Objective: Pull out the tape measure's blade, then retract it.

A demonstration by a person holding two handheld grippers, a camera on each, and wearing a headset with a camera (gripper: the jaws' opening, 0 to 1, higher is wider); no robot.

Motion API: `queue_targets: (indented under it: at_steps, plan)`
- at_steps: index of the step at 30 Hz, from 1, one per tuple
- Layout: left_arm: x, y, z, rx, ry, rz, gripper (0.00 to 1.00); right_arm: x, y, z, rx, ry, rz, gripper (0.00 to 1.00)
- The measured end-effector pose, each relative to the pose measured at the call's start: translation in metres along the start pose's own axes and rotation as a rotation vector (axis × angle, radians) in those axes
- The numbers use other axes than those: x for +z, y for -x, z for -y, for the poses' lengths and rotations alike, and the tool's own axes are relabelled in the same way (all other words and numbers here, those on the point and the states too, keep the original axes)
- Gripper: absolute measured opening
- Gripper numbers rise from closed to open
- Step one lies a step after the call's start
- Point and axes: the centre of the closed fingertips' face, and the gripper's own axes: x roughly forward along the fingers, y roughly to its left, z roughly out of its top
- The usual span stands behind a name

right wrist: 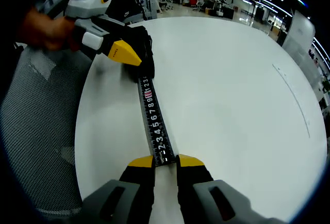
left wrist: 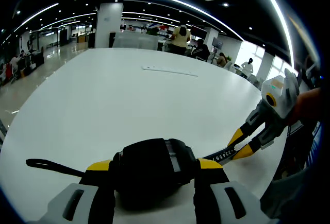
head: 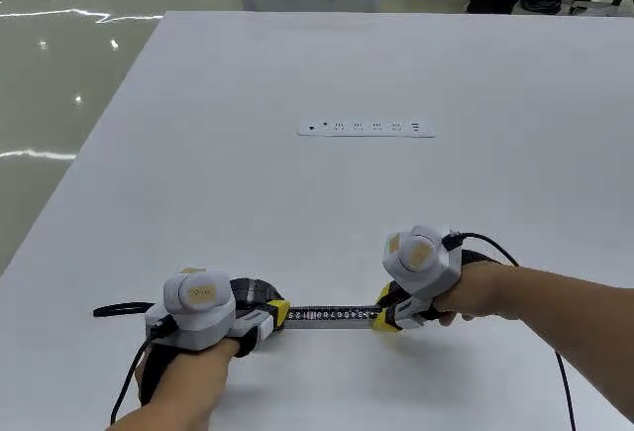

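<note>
My left gripper [left wrist: 154, 165] was clamped on the case [left wrist: 147, 177] and my right gripper [right wrist: 166, 161] pinched the blade [right wrist: 152, 116] tip, low centre of the head view. If that pinch slipped, the blade could've whipped back.

Blade [head: 332, 313] between left tongs [head: 280, 312], right tongs [head: 384, 319]

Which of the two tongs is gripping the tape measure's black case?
The left tongs: they clamp the black case, while the right tongs pinch only the end of the blade.
</note>
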Motion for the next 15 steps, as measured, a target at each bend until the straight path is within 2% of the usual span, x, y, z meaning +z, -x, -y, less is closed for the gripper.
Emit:
queue_targets:
  at_steps: [15]
  plan:
    - [0.0000, 0.0001, -0.0008, 0.000, 0.006, 0.000, 0.59, 0.0089, -0.0060, -0.0006, -0.004, 0.007, 0.004, 0.14]
